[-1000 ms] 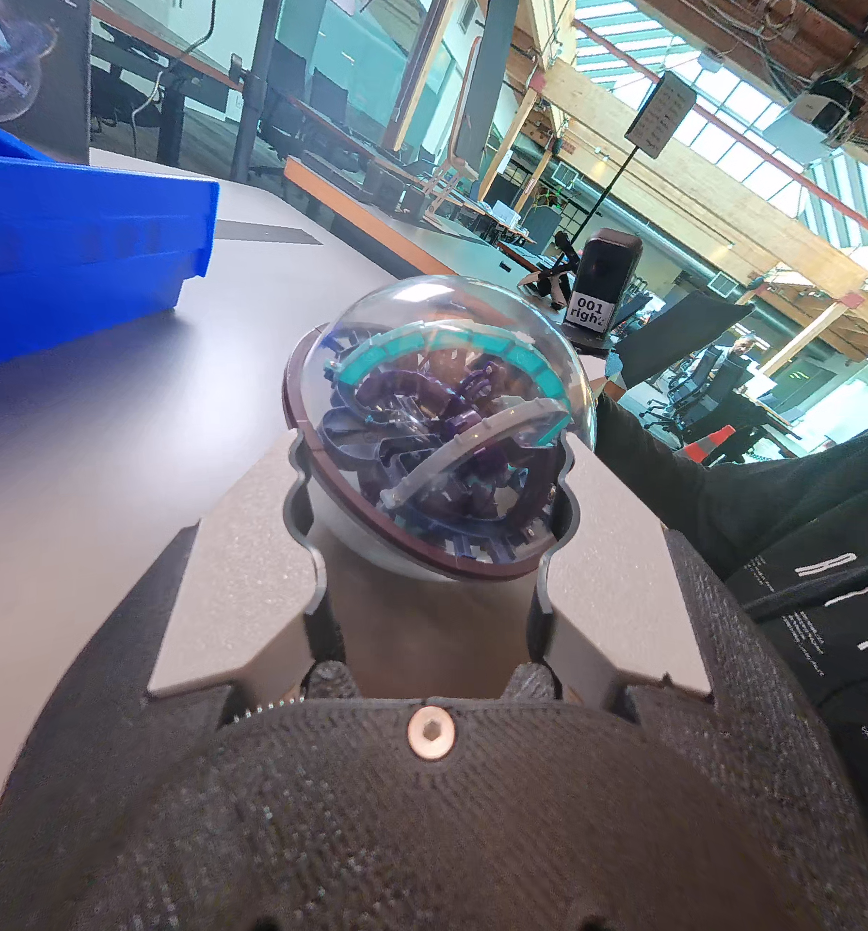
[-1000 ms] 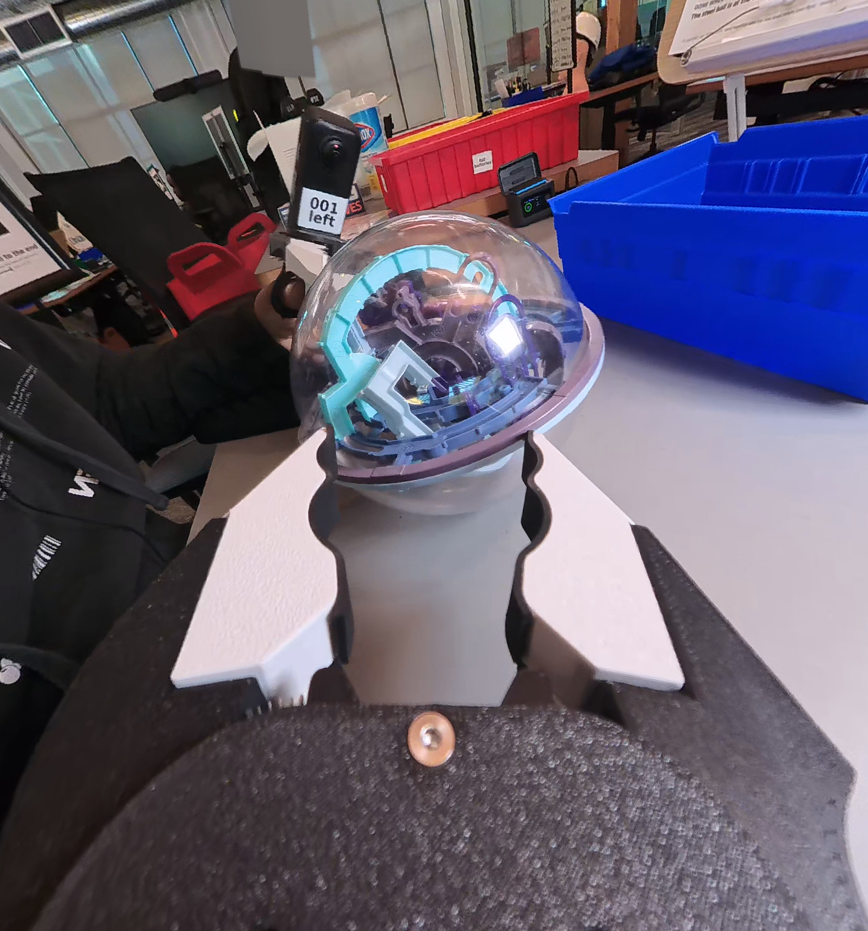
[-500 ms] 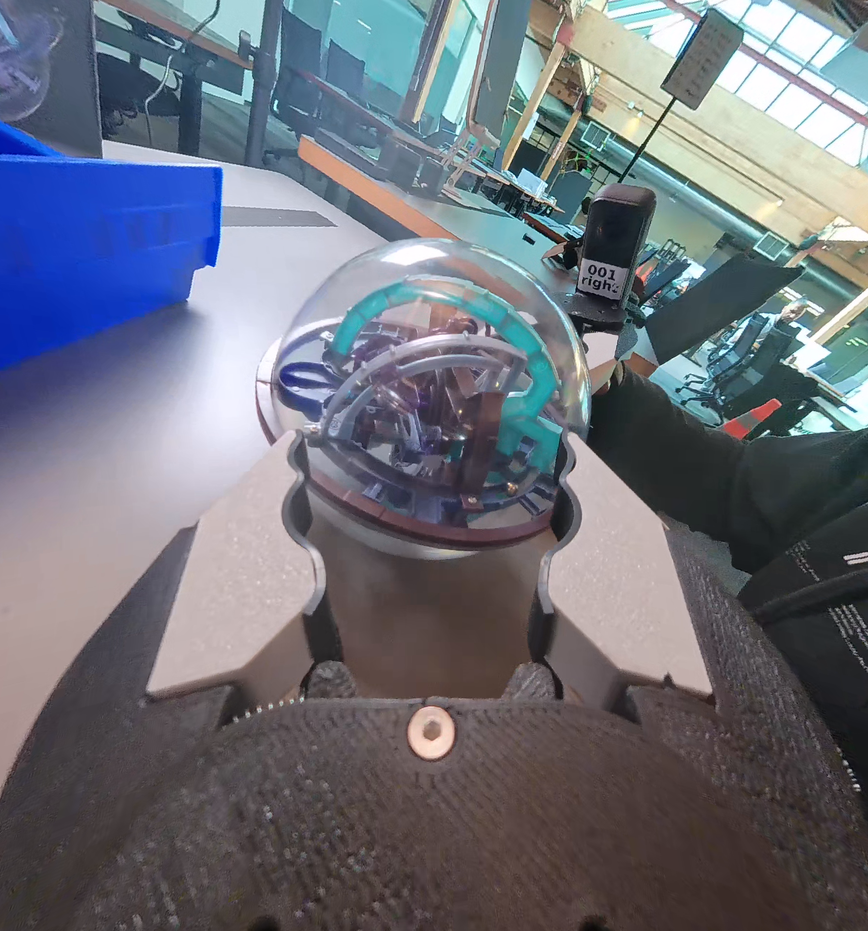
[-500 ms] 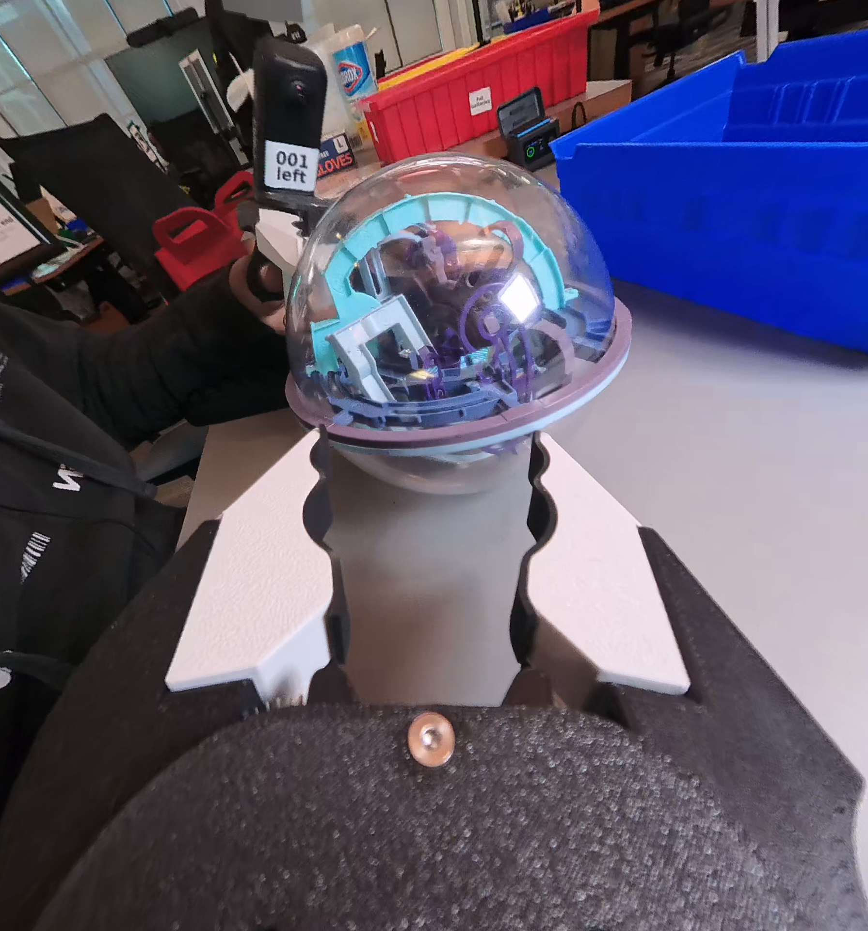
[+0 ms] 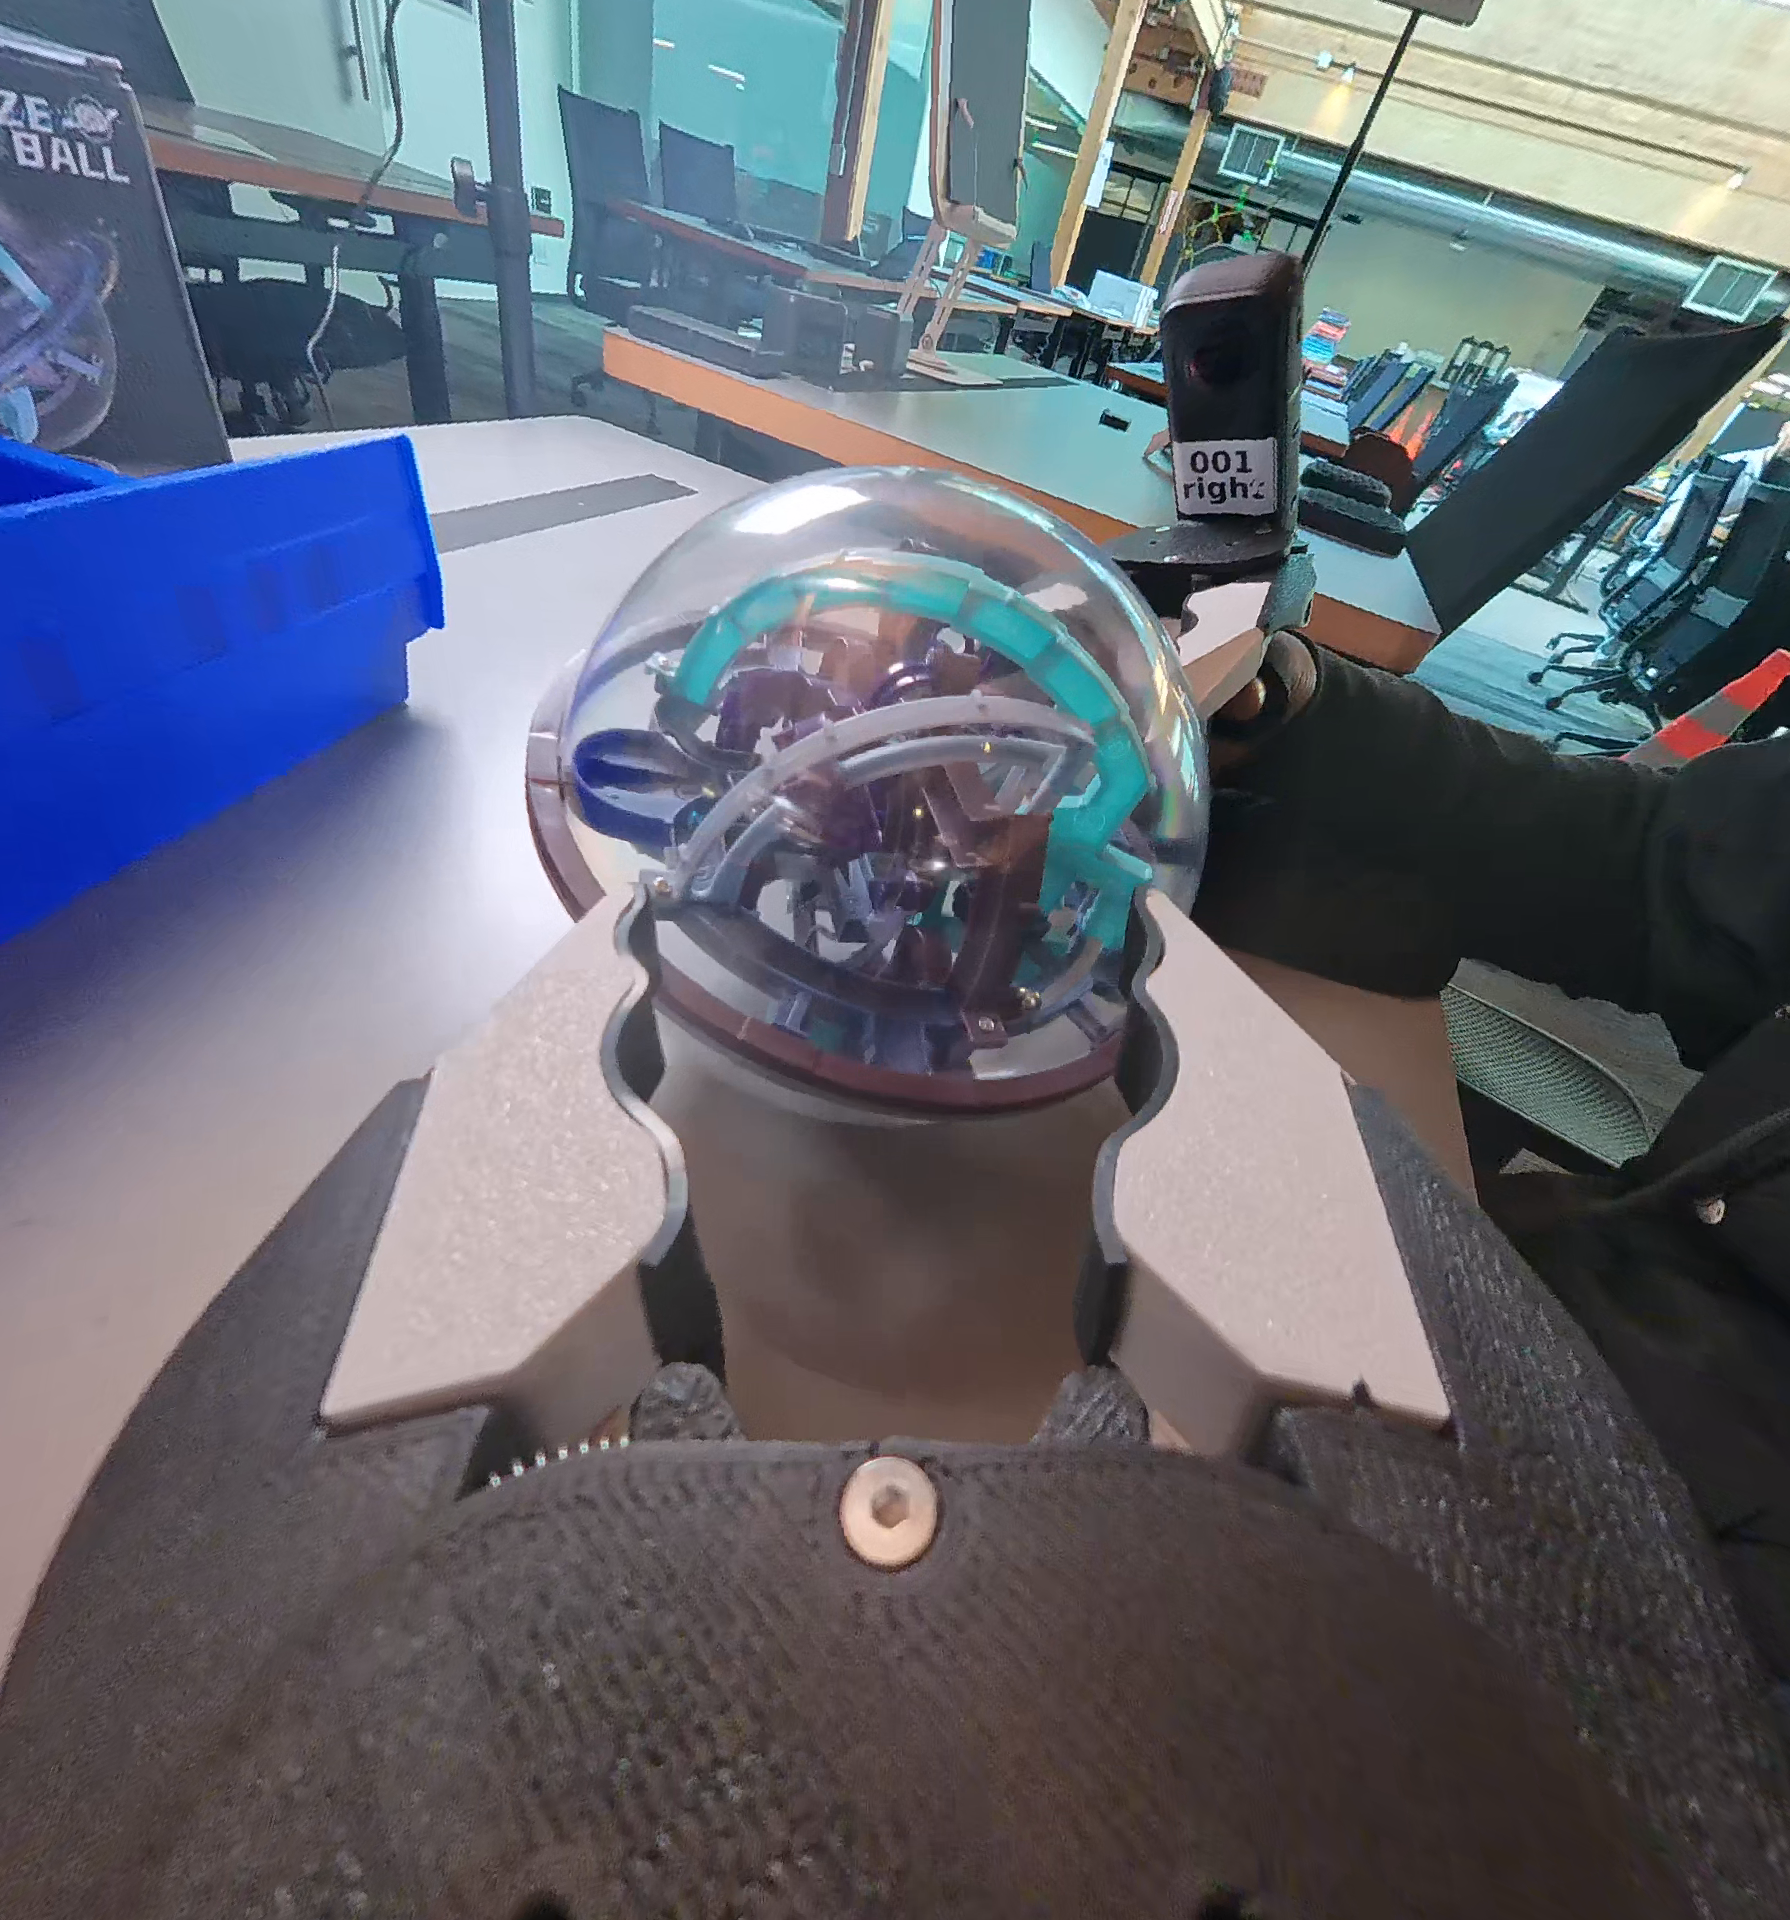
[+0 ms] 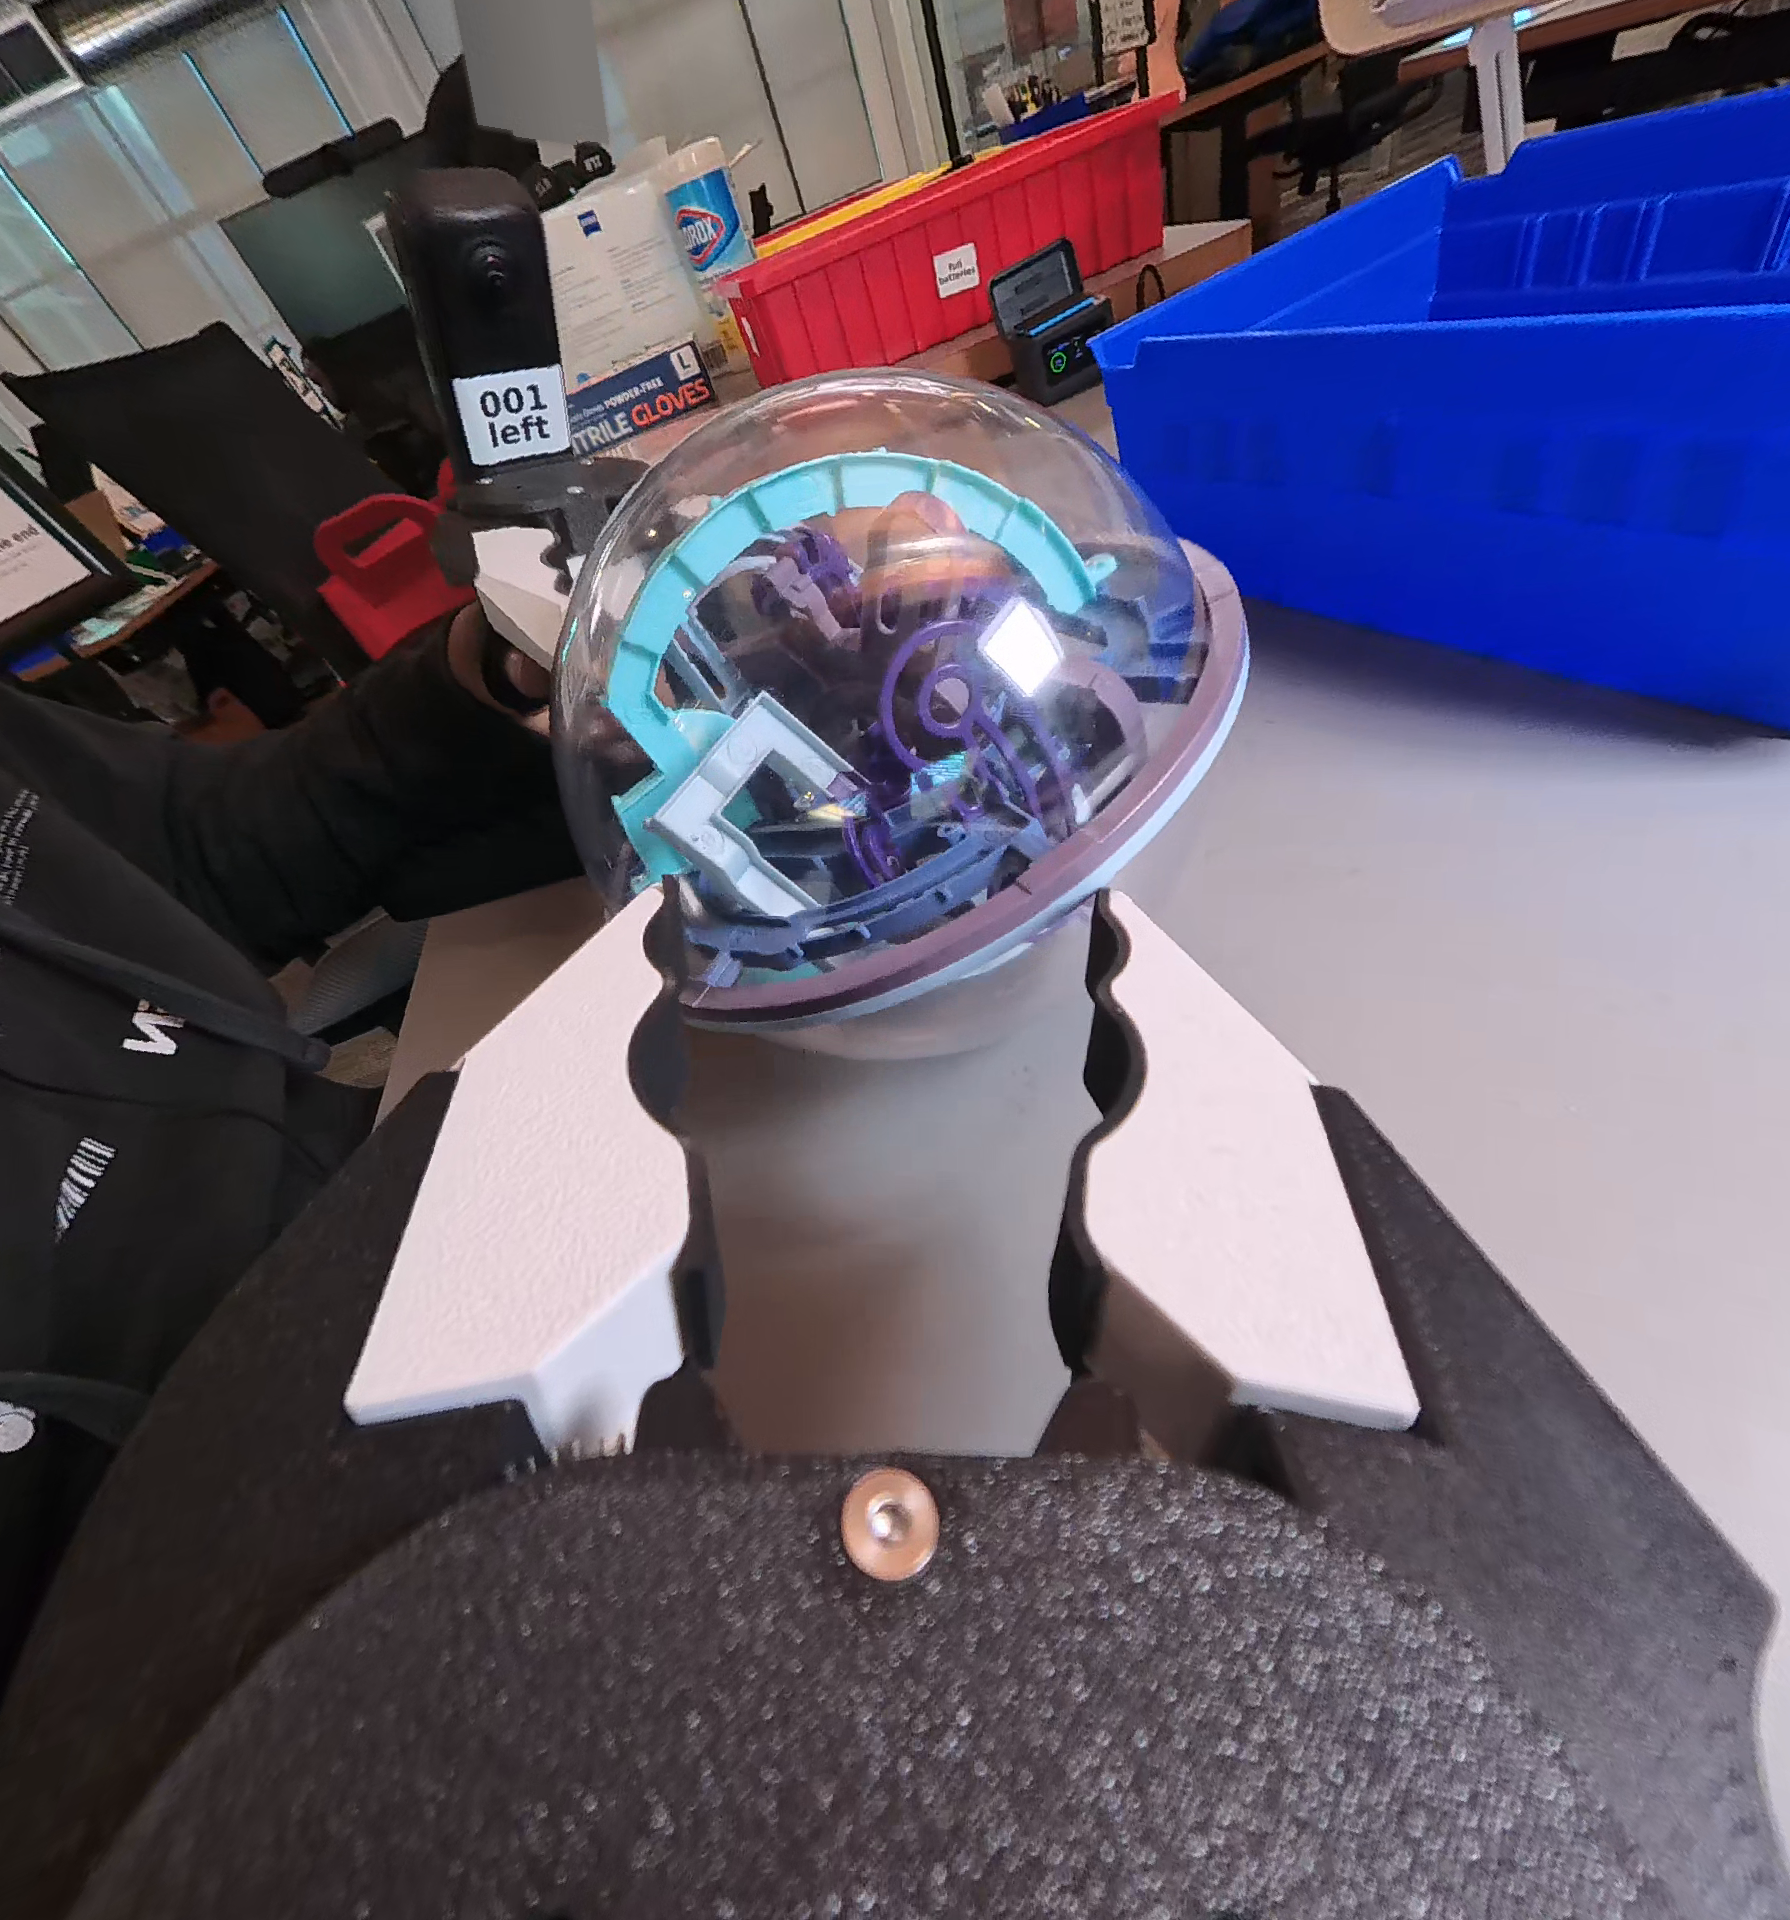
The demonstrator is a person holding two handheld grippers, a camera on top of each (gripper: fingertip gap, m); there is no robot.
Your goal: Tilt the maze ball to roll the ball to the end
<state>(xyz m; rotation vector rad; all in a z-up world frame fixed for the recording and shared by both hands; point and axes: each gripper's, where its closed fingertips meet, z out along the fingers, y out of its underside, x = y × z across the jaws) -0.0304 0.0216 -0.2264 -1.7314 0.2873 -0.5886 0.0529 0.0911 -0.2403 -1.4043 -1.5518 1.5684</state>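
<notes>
A: maze ball [image 5: 870, 790] rocked over from a second ago, rim now dips toward the left gripper [image 5: 886, 935], so the inner ball should shift

B: jaws? both spread wide, fingertips against the sphere; right gripper [image 6: 886, 935] too, held over the table [image 6: 1493, 935]

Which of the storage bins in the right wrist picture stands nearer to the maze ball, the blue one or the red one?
The blue bin: it sits on the same table as the maze ball, just beside it. The red bin stands farther back.
</notes>
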